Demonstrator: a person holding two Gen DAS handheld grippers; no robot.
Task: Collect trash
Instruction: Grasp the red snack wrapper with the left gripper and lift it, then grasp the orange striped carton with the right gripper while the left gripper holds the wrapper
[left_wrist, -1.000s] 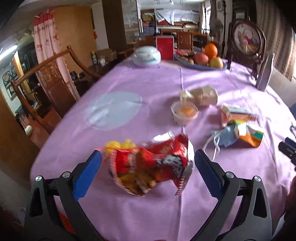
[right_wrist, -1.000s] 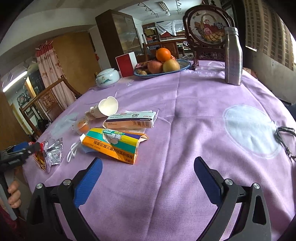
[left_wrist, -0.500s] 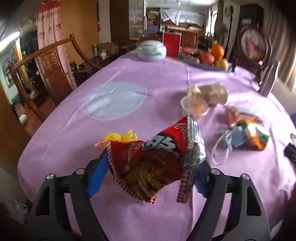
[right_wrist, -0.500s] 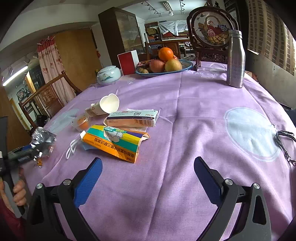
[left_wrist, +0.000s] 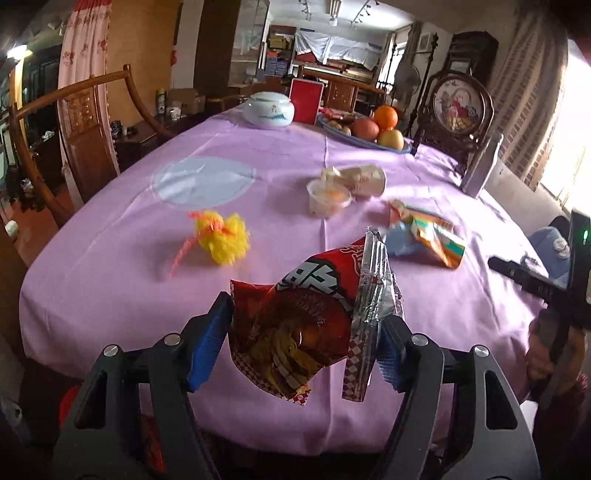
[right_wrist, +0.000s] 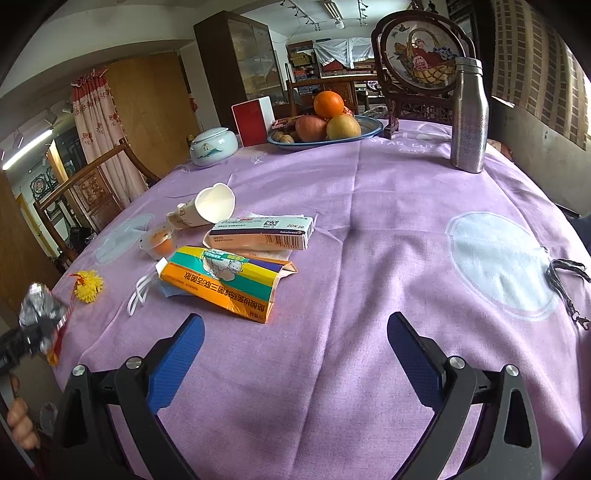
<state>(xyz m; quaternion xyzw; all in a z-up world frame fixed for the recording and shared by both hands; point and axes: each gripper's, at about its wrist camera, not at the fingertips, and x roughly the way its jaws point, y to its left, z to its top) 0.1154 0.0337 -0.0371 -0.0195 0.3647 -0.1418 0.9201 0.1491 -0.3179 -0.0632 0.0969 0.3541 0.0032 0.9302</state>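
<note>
My left gripper (left_wrist: 303, 345) is shut on a red snack bag (left_wrist: 306, 317) with a silver lining and holds it above the near table edge; the bag also shows at the far left of the right wrist view (right_wrist: 40, 317). My right gripper (right_wrist: 295, 354) is open and empty above the purple cloth. On the table lie an orange and green carton (right_wrist: 225, 284), a white medicine box (right_wrist: 262, 234), a tipped paper cup (right_wrist: 207, 206), a small plastic cup (right_wrist: 160, 242), a face mask (right_wrist: 142, 295) and a yellow pompom (left_wrist: 221, 238).
A fruit bowl (right_wrist: 325, 122), a white lidded pot (right_wrist: 214, 146), a red box (right_wrist: 253, 120), a steel bottle (right_wrist: 469, 118) and a framed picture (right_wrist: 421, 55) stand at the far side. A key strap (right_wrist: 565, 280) lies at the right. A wooden chair (left_wrist: 77, 136) stands at the left.
My left gripper closed on the snack bag and lifted it back off the table, uncovering the yellow pompom. My right gripper stayed open and barely moved.
</note>
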